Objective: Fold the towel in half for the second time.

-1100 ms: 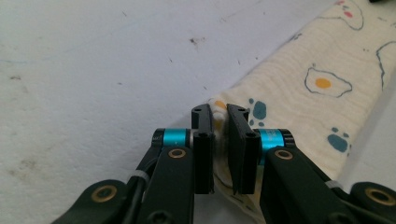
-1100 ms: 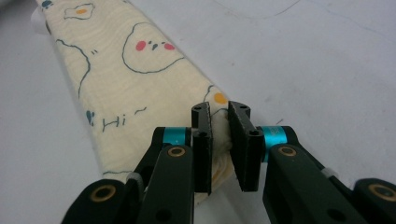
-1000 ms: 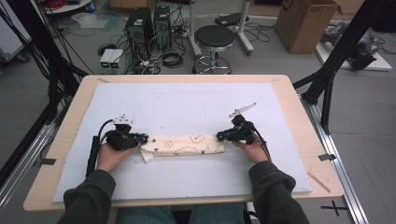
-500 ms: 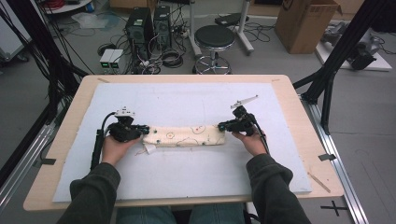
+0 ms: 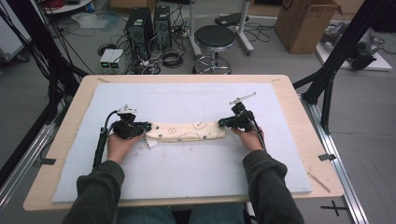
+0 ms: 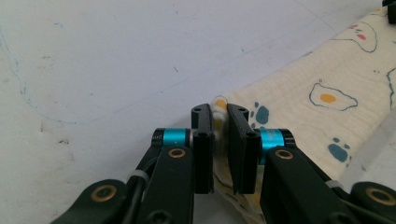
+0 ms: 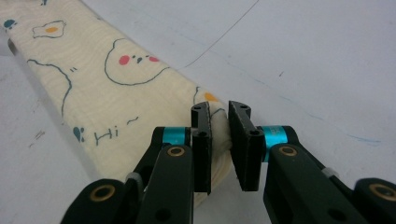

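Item: folded cloth [image 5: 189, 132], cream with egg and paw prints, lying as a long narrow strip across the middle of the white mat [image 5: 187, 172] on the bench [image 5: 299, 112]
Left gripper [image 5: 140, 127]: jaws drawn narrow on the strip's left end; in the left gripper view [image 6: 220, 140] a bunch of fabric sits pinched between the pads
Right gripper [image 5: 226, 123]: jaws narrow on the strip's right end; in the right gripper view [image 7: 220, 140] a rolled edge of the cloth [image 7: 116, 84] is clamped between them
Cloth condition: lies flat between the two grips, edges roughly parallel, a small white tag [image 5: 152, 143] poking out near the left end
Step in hand (judgement): both ends are held for a fold or a carry of the strip
Method advised: move both ends together at equal height and pace, keep light tension so the middle neither sags nor twists, and keep the layers aligned
Risk (judgement): each hold is shallow, near the jaw tips; a sharp pull could slip an end free or open the layers
Surroundings: stool [image 5: 214, 39] and cables on the floor beyond the bench, well apart from the work
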`<action>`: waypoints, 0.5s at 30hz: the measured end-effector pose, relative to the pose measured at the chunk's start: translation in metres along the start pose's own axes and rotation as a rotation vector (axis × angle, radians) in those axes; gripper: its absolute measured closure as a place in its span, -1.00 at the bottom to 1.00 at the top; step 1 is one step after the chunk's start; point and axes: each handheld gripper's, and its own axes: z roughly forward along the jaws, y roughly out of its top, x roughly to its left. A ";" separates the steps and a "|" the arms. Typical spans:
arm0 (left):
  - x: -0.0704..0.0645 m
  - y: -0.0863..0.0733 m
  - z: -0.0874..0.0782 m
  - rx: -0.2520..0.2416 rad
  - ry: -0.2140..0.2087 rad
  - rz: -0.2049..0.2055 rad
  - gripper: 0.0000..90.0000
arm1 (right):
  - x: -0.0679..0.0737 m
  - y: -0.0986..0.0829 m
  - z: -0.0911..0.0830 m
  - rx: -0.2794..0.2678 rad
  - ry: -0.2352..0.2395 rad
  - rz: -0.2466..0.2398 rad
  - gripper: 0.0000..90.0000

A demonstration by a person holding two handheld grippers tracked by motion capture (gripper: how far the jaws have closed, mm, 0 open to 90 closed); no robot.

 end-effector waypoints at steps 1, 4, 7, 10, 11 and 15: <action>0.000 0.000 0.001 0.002 0.008 -0.003 0.78 | 0.000 0.000 0.001 0.002 -0.001 0.004 0.76; -0.001 -0.001 0.002 0.008 0.013 0.003 0.74 | -0.001 -0.001 0.004 0.008 -0.001 0.005 0.73; 0.000 0.000 -0.001 0.006 0.017 0.003 0.60 | 0.000 -0.001 0.002 -0.003 0.002 0.005 0.64; 0.002 0.001 -0.007 -0.012 0.016 0.004 0.48 | -0.001 0.000 -0.003 -0.030 0.014 0.008 0.54; 0.001 0.002 -0.010 -0.023 0.020 0.001 0.46 | 0.000 0.000 -0.005 -0.043 0.021 0.011 0.49; 0.000 0.004 -0.015 -0.029 0.006 0.013 0.39 | 0.002 0.001 -0.009 -0.070 0.019 0.012 0.39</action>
